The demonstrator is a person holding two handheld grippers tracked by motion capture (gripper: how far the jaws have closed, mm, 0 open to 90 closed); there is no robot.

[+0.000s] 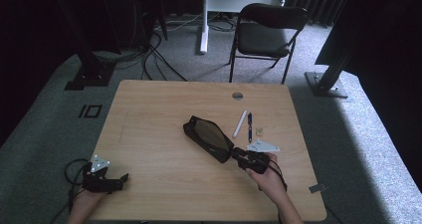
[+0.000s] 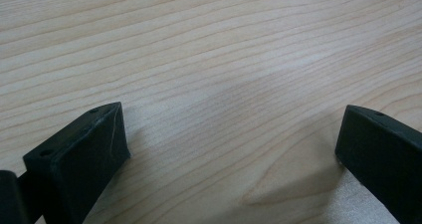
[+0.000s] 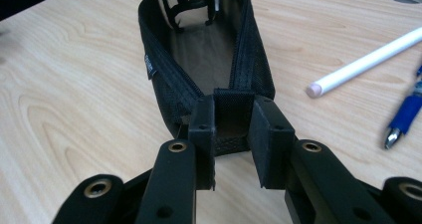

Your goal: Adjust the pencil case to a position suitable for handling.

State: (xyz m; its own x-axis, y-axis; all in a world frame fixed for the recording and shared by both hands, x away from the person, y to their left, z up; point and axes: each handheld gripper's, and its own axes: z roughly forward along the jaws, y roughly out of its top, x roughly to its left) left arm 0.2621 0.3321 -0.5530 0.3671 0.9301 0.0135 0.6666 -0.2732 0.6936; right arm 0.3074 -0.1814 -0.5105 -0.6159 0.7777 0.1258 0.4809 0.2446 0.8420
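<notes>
While the right gripper clamps the pouch's end, the scene reads as follows.

Right gripper (image 1: 238, 156): clenched on the near end of the black mesh pouch; in the right gripper view (image 3: 231, 149) the two pads squeeze the pouch's end tab between them, the jaws nearly together.
Black mesh pouch (image 1: 208, 138): lies on the table a little right of centre, slanting from upper left down to lower right in the high view; its zip is open and the dark inside shows (seen along its length in the right gripper view (image 3: 209, 55)). Its lower right end is the part in the grip.
Right hand (image 1: 266, 176): comes in from the bottom right and holds the gripper body, cable trailing back along the wrist.
Left gripper (image 1: 122, 179): released, jaws spread wide with bare wood between them (image 2: 231, 149); it rests near the table's front left corner, well apart from the pouch.
Left hand (image 1: 87, 199): at the bottom edge, behind that gripper.
White pen (image 1: 240, 123): just right of the pouch, not touching it (image 3: 363, 62).
Blue pen (image 1: 249, 126): just beside the white one, roughly parallel (image 3: 405, 114).
Small tan item (image 1: 260, 131): right of the blue pen, too small to tell what it is.
Table (image 1: 149, 114): light wood, with a round grommet hole (image 1: 237, 95) near the far edge.
Chair (image 1: 266, 32): black, folding, on the carpet beyond the table.
</notes>
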